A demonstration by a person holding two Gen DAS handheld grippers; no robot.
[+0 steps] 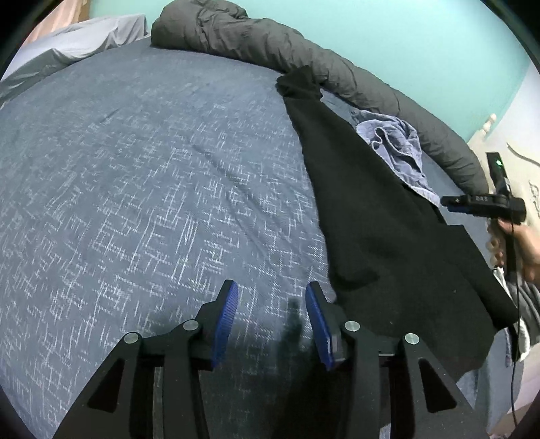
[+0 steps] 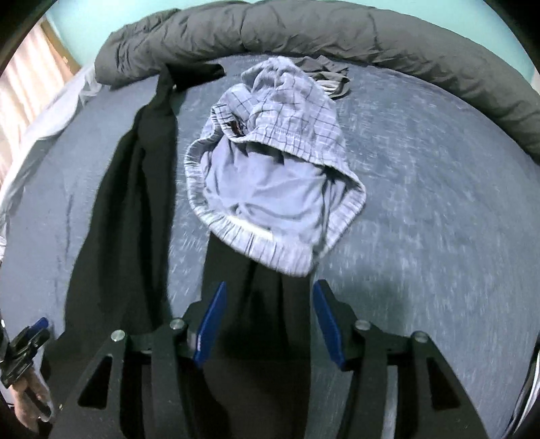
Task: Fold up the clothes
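The left gripper (image 1: 271, 315) tilts down over bare blue bed sheet (image 1: 135, 175), its blue pads apart with nothing between them. The right gripper (image 2: 266, 320) points steeply down over the black garment (image 2: 128, 209), jaws apart and gripping nothing. That garment lies spread lengthwise on the bed. Beyond it, light blue checked shorts (image 2: 270, 158) sit crumpled, overlapping it. Farthest, a rolled grey duvet (image 2: 303, 30) borders the bed.

A bed (image 1: 152, 162) with a dark blue sheet flecked white filled the room. A rumpled grey duvet (image 2: 303, 30) lay bunched along its far edge, against a turquoise wall (image 1: 405, 40). Pale curtains (image 2: 27, 77) hung left of the bed.
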